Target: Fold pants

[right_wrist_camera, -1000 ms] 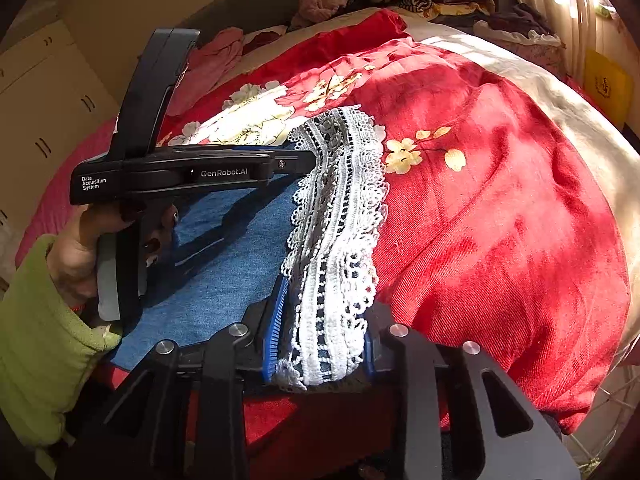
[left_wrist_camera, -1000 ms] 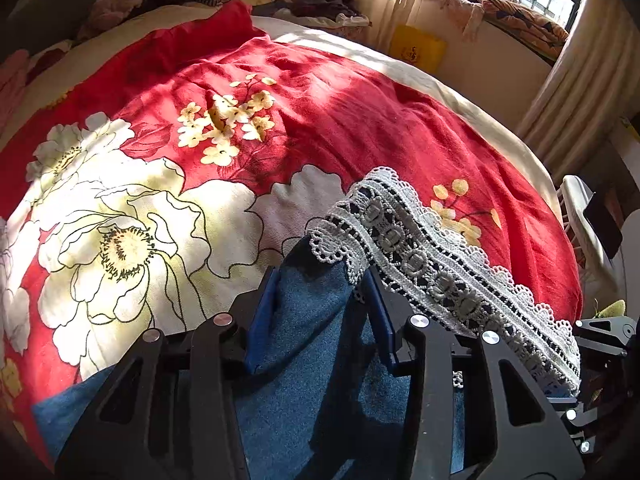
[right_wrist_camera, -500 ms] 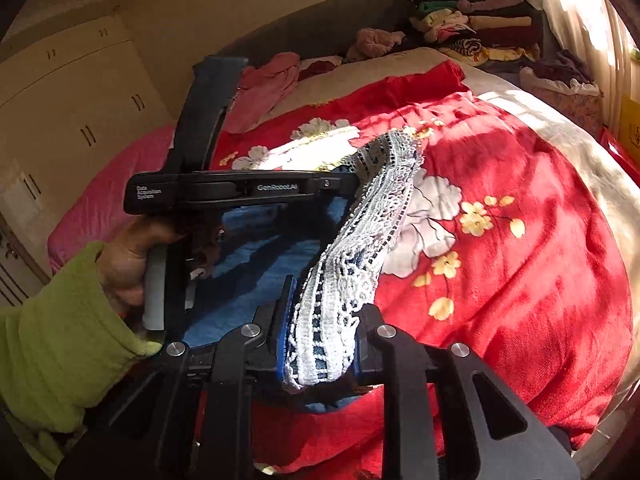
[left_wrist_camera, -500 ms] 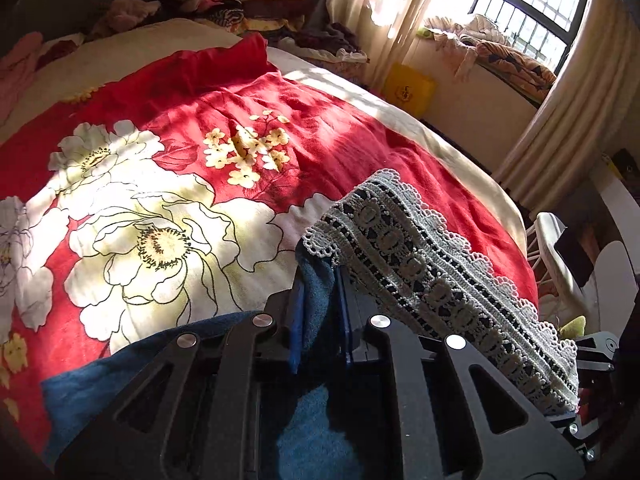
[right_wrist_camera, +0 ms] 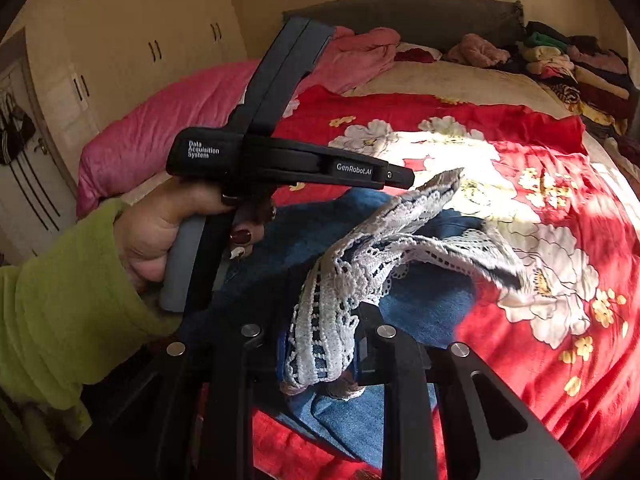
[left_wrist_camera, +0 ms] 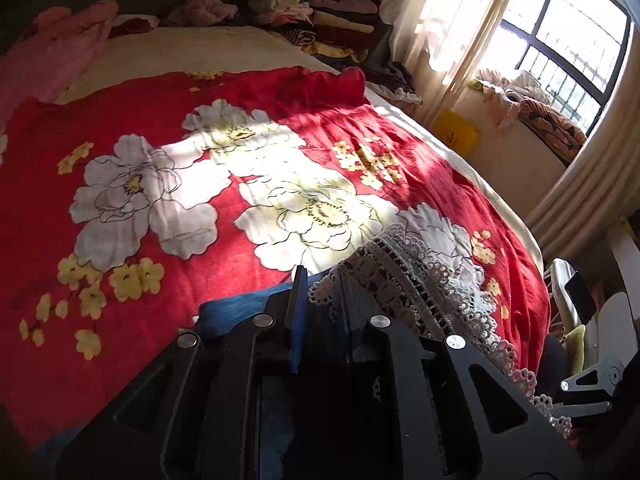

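The pants are blue denim [right_wrist_camera: 424, 304] with a wide white lace hem [right_wrist_camera: 360, 268]. In the left wrist view my left gripper [left_wrist_camera: 320, 300] is shut on the lace hem [left_wrist_camera: 420, 280] at one corner and holds it above the bed. In the right wrist view my right gripper [right_wrist_camera: 324, 344] is shut on the other end of the lace hem. The hem hangs slack between the two grippers, and the denim bunches below it. The left gripper's body [right_wrist_camera: 288, 160] and the hand that holds it show to the left.
The bed carries a red cover with big white flowers [left_wrist_camera: 200, 184]. A stack of folded clothes [left_wrist_camera: 320, 20] lies at the bed's head. A pink quilt [right_wrist_camera: 168, 120] lies at the far side. A window with curtains [left_wrist_camera: 560, 40] stands to the right.
Both grippers have lifted the lace hem off the bed and carried it toward the bed's head. The left gripper closed on the hem. The denim has risen and bunched.
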A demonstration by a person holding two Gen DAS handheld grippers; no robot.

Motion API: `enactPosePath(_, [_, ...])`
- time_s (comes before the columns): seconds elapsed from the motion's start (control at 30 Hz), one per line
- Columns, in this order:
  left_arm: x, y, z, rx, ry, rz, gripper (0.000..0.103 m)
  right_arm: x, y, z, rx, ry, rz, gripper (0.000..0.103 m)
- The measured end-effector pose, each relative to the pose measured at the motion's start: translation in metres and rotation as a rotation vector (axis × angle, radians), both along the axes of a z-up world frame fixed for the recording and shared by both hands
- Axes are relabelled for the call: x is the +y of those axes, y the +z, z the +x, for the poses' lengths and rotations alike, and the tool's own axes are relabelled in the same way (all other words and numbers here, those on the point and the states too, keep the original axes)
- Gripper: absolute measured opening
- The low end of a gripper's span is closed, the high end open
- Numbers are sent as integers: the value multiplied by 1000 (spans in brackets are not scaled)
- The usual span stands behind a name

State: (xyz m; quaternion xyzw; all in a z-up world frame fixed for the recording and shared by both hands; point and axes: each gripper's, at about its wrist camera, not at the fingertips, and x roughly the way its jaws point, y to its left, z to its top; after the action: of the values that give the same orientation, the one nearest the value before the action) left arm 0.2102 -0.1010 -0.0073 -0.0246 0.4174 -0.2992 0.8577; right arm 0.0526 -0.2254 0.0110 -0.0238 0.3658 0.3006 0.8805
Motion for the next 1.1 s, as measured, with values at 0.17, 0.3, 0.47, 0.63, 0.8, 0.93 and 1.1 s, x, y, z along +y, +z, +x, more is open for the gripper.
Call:
enactPosePath(0.17, [70,-9,-6,41,140,-40,9,57,-21,-8,-70,91,-217,21])
enactPosePath(0.3, [113,-12,-17,60,217,-133,16,83,-41,-19,-63,161,-286,26])
enactPosePath(0.47, [131,-15,-21,94,237,-226,22,92,-48,-30,-14,224,-196,45])
enactPosePath(0.63, [121,-8,-32,84,173,-252,28,77,-35,-43,10,225,-87,54])
enactPosePath(0.8, [74,23,-63,6,-15,-224,41,41,-17,-44,-13,140,-53,55])
enactPosePath(0.93, [27,36,-86,-57,-149,-128,58,10,-16,-39,-29,36,-92,71])
enactPosePath(1.1, [-17,20,-77,-61,-151,35,66,-10,-25,-44,-13,-20,-94,73])
